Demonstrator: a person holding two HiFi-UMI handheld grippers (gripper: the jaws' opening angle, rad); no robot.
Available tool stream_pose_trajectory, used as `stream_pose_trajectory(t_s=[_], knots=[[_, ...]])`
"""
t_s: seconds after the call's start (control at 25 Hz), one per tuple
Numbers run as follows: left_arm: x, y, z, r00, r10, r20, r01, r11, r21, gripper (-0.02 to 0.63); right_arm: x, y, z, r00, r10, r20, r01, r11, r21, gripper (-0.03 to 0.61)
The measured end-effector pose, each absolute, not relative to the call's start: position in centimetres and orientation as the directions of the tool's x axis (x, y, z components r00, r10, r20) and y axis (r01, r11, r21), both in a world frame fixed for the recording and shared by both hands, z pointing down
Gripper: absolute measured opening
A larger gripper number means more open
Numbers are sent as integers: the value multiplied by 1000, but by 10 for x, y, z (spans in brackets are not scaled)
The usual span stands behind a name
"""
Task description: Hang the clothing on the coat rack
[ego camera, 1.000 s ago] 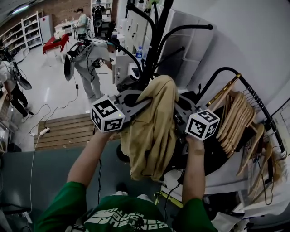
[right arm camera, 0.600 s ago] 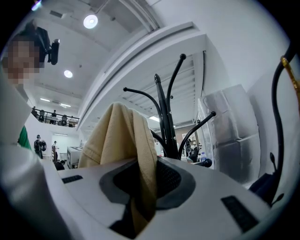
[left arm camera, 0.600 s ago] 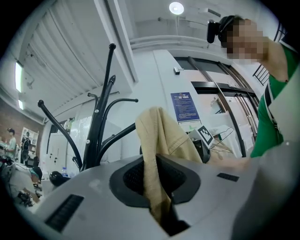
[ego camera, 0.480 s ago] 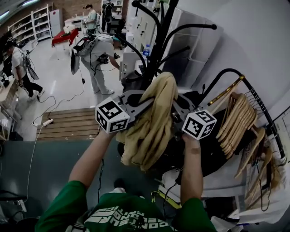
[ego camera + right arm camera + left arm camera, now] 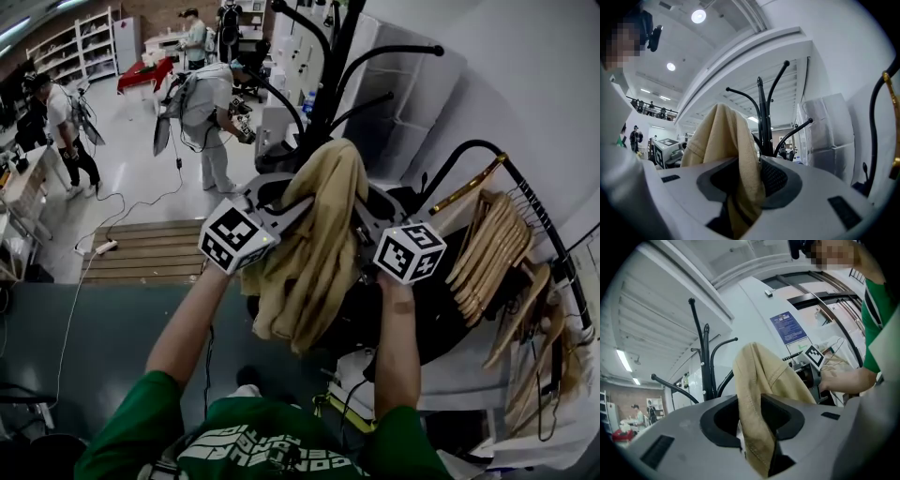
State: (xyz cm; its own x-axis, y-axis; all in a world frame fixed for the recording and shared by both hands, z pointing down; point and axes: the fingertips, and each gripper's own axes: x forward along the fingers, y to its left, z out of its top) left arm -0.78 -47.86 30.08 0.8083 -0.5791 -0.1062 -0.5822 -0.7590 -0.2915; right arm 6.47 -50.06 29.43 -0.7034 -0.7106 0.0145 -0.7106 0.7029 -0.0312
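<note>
A tan garment [image 5: 319, 244] hangs bunched from the top of the black coat rack [image 5: 328, 84], its folds falling toward me. My left gripper [image 5: 286, 202] is at its left side and my right gripper [image 5: 361, 211] at its right, both raised near the rack's pole. In the left gripper view the garment [image 5: 759, 394] runs through the left gripper [image 5: 757, 420], whose jaws are opening, with dark gaps beside the cloth. In the right gripper view the garment [image 5: 724, 140] lies between the opening jaws of the right gripper [image 5: 743, 180], resting against the right pad, and the rack [image 5: 761, 117] stands behind.
A black rail with several wooden hangers [image 5: 497, 253] stands close on the right. A wooden pallet [image 5: 141, 253] lies on the floor at the left. People [image 5: 211, 103] work in the background, and a white wall [image 5: 525, 84] is behind the rack.
Both grippers and the garment's top have risen slightly toward the rack. The head view has shifted a little. The people in the background have moved.
</note>
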Motion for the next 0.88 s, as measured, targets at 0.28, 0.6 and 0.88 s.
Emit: stream_pose_trajectory(t_s=[0.28,0.6,0.88], knots=[[-23,-471,297,768,-630,-113,-624,-699,-349,140,84,-496,291,-684,-730,-20,-729,684,-40,153],[-33,-461,289,729,-670,-142,-674,-666,-319,138,105,-481,287,-662,-749,-36,-748,663,-24,153],[-33,-446,307,690,-712,-126,-714,-643,-276,128,116,-462,303,-639,-769,-12,-769,639,21,152]])
